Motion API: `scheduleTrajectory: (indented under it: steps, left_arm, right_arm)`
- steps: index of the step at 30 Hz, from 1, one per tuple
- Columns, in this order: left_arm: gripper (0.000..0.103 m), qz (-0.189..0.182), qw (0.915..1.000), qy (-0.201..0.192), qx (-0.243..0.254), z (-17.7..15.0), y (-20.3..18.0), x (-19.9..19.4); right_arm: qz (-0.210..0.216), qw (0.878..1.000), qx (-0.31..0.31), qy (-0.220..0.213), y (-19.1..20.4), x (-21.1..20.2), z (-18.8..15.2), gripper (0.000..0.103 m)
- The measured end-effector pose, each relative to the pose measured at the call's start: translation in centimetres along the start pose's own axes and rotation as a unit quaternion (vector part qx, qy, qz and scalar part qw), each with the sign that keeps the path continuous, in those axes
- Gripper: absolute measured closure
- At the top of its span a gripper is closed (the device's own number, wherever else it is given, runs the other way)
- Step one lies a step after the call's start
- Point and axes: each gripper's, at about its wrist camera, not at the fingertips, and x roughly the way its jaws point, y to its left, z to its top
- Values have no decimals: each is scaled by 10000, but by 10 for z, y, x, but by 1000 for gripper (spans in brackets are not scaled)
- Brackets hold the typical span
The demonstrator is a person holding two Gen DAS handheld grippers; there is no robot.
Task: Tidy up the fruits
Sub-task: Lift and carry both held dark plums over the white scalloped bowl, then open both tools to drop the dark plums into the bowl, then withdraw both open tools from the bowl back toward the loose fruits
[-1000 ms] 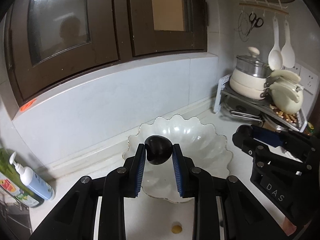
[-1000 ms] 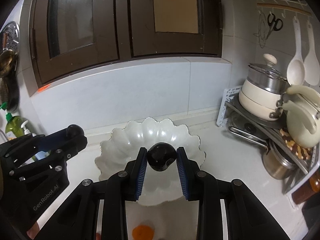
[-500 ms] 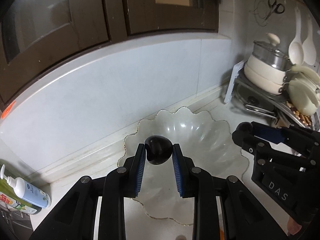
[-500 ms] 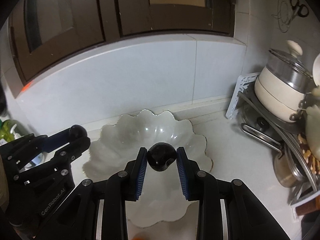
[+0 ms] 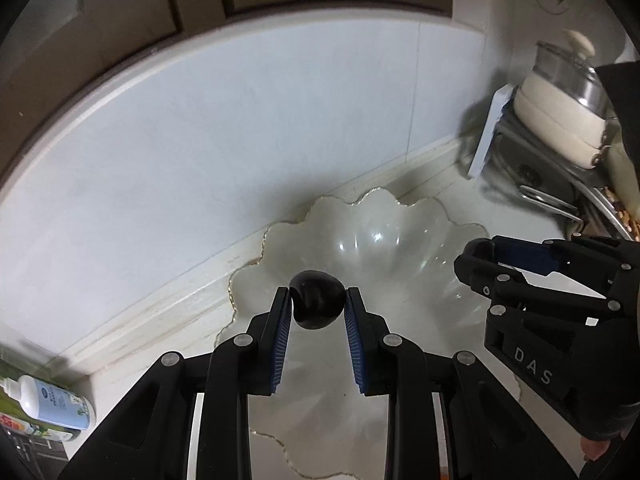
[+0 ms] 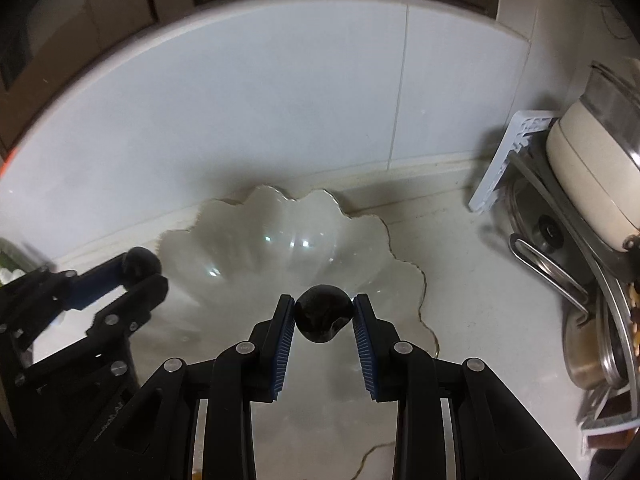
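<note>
A white scalloped bowl (image 5: 384, 240) with a gold rim stands on the counter against the wall; it also shows in the right wrist view (image 6: 260, 236). My left gripper (image 5: 318, 308) is shut on a dark plum (image 5: 317, 306) and holds it over the bowl's left side. My right gripper (image 6: 324, 314) is shut on another dark plum (image 6: 323, 314) over the bowl's right side. Each gripper shows in the other's view: the right (image 5: 476, 254), the left with its plum (image 6: 141, 264). The bowl's inside holds no fruit that I can see.
A white tiled wall (image 5: 240, 120) and dark cabinets rise behind. A metal rack (image 6: 532, 216) with a cream pot (image 6: 592, 172), lids and pans stands at the right. Bottles (image 5: 52, 400) lie at the far left of the counter.
Both grippers have moved forward and tilted down over the bowl, each still holding its plum. The bowl looks larger and the orange fruit on the counter has dropped out of view.
</note>
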Motion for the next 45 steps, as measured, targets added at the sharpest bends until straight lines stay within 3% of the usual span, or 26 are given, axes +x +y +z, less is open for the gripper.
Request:
scheduleTrajectory:
  steps: [12,22,26,34,41,45]
  left_arm:
    - [75,24,9983,585,-30,-2,6,56]
    - [74,-130,9952,960,-119,-7,5,79]
    - [58,-83,9956,927,-111,-5,2,80]
    - [58,129,9969,775,-90,-6,4,62]
    - [54,324,9984,436,-131,-7,7,31]
    - [44,466,9986,191,-173,-10,6,10]
  right_arm:
    - [-193,9977,-63,643,-8,61,2,72]
    - [-152,9959,-44,889,-12,82,-1,71]
    - [-162,9957,-32,911,-12,82,-1,67]
    - [-203,9967,1,781,-16,67,-3,67]
    - [-316,9988,-102,368,-12,29,-9,67]
    - [-208,9996,-119,168,-8,6,-13,67]
